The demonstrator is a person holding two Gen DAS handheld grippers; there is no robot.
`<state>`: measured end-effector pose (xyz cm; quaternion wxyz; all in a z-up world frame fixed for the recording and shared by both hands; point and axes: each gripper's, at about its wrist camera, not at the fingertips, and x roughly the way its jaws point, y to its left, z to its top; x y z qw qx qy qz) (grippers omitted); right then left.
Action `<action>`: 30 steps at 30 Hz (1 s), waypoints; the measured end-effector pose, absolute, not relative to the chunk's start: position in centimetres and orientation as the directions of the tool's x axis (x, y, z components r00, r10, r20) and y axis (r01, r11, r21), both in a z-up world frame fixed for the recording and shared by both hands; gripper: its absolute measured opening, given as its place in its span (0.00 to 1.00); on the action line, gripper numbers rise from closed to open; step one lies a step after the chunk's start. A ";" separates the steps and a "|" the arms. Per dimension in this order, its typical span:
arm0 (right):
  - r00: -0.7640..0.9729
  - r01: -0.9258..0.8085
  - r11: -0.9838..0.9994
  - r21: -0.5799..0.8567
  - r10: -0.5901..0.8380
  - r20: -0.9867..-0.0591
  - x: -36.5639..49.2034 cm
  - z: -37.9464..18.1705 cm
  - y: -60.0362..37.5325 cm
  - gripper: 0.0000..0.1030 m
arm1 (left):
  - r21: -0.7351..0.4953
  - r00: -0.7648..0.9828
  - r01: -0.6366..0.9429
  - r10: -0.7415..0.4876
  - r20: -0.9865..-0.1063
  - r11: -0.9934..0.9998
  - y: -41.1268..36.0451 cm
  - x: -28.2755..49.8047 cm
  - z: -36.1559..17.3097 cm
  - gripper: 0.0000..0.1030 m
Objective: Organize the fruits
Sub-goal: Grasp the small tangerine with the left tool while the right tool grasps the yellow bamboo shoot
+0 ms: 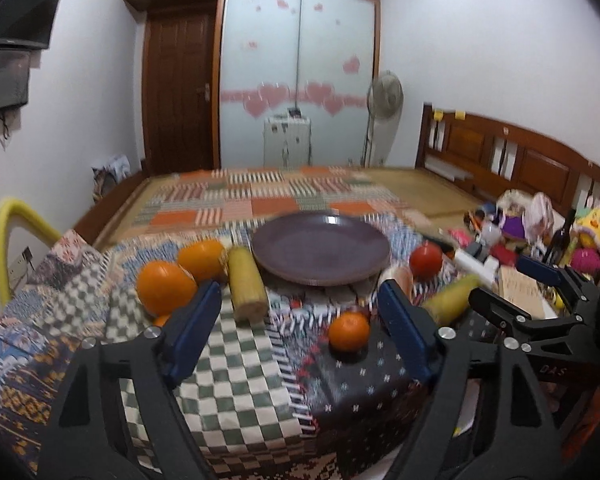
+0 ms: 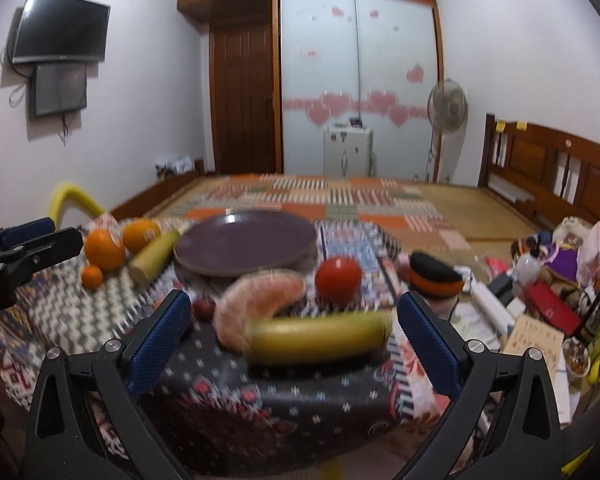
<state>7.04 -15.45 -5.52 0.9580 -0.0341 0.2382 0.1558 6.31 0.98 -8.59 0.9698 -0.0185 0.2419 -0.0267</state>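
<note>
Both grippers hang over the patchwork cloth w/ jaws spread and nothing between the pads: left gripper aims toward the small orange, right gripper frames the banana. The plate sits bare at 12 o'clock from both, so no fruit is sorted yet, I'd judge. Fruit layout in the left view: two big oranges at 10 o'clock of the left gripper, touching each other, a corn cob just beside them and near the plate's rim at its 8 o'clock; the small orange sits at 6 o'clock of the plate, apart from it. In the right view, the banana lies crosswise at 6 o'clock of the plate, a pinkish peeled fruit segment touching its back side, a red tomato-like fruit at 4 o'clock of the plate, a small dark cherry-like thing at the segment's 9 o'clock. To do the step well, probably: take one item per hand, centre the pads on the banana's middle, not its tip; come in low, close gently as the fruit is soft; lift clear of the segment so it doesn't drag; keep the two grippers apart over the plate. Round fruit may roll on the cloth, so pinch across the widest part. Writing: the left view shows "DAS" on the right gripper's body, at 3 o'clock; the card at far right bears print too blurred to read.
</note>
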 end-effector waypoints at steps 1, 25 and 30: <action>0.830 -0.316 0.949 0.009 0.281 -0.483 7.2 -5.9 -15.5 0.99 | -0.045 0.875 0.047 -0.063 -0.481 0.998 0.8 6.6 -9.0 0.77; 0.714 -0.320 0.936 0.149 0.342 -0.611 10.9 -9.7 -15.7 0.73 | -0.076 0.769 0.162 -0.174 -0.615 0.984 -2.3 12.4 -15.1 0.61; 0.699 -0.354 0.925 0.142 0.362 -0.617 9.8 -9.2 -16.6 0.63 | -0.094 0.755 0.164 -0.187 -0.628 0.982 -2.4 13.0 -15.7 0.49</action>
